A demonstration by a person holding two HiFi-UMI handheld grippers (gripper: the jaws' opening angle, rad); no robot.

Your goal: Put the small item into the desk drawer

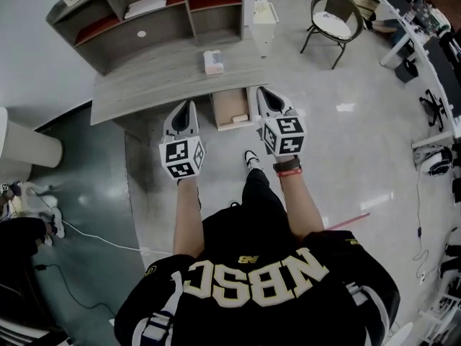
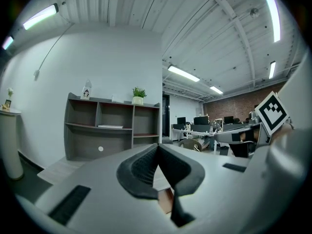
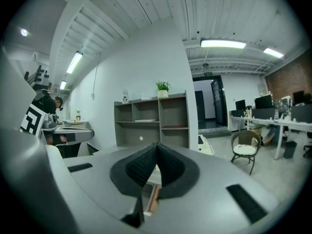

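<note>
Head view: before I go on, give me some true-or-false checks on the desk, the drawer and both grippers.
1. The box sits on the desk. True.
2. The drawer is shut. False: it stands open below the desk's front edge.
3. The left gripper holds the box. False: its jaws are shut on nothing, and the box is on the desk.
4. The right gripper has its jaws shut. True.
5. In the head view the chair shows to the right of the desk. True.
</note>
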